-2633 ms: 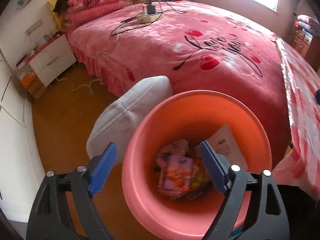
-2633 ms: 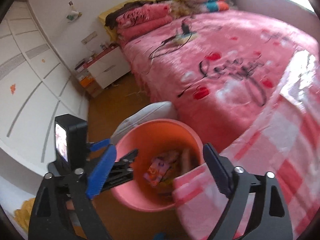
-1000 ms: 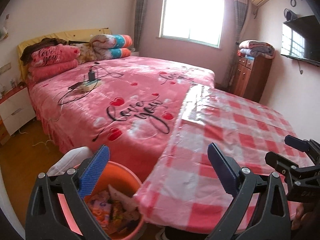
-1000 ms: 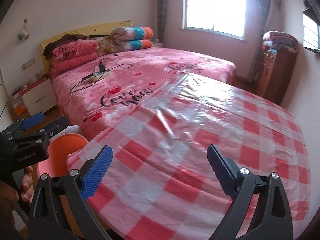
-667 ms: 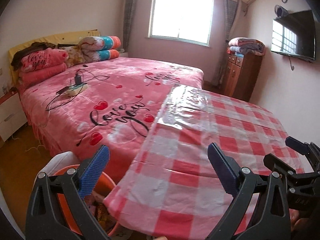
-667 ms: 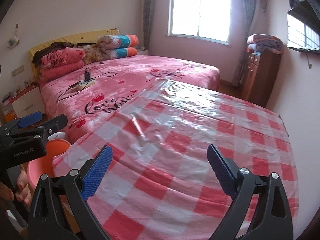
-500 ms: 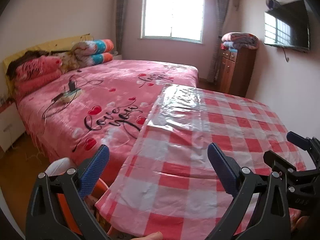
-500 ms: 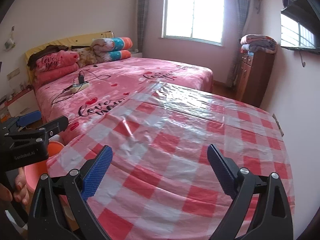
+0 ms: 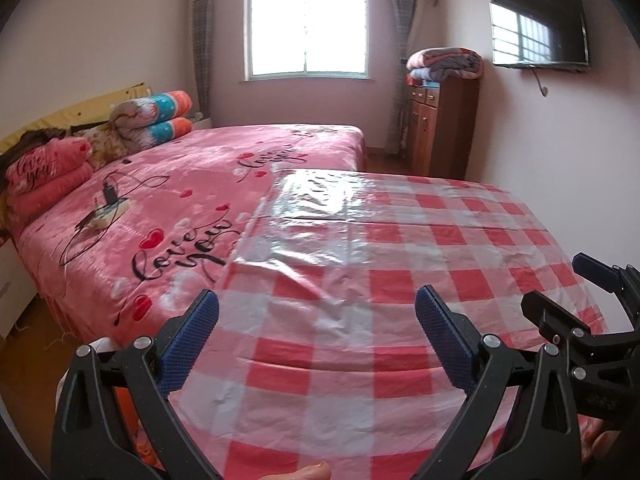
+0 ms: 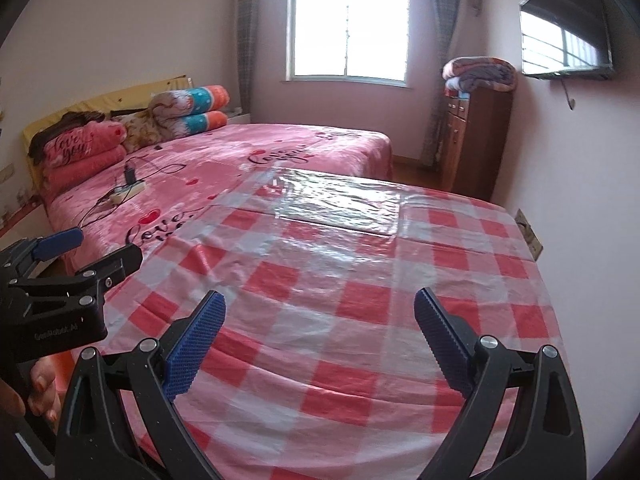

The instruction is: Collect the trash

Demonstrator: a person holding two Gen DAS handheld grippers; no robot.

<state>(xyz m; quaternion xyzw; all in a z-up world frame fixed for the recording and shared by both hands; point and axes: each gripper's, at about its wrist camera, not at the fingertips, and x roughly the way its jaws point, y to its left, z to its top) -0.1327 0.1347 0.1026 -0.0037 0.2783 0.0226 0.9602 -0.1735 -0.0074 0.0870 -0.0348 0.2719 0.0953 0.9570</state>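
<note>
A wide pink bed (image 9: 192,200) fills the far side, and nearer stands the checked surface (image 10: 360,280), bare of any trash I can see. An orange bin (image 9: 128,416) peeks out at its near left corner. The left gripper (image 9: 316,336) and right gripper (image 10: 320,332) hover over the near edge, jaws spread wide and empty. Best scan the cloth slowly before lowering either hand.

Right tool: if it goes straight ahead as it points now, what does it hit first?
Probably the checked tablecloth. The right tool is open and empty, angled over the bare cloth; nothing else shows between its fingers. Depth is unclear, so contact could come sooner.
</note>
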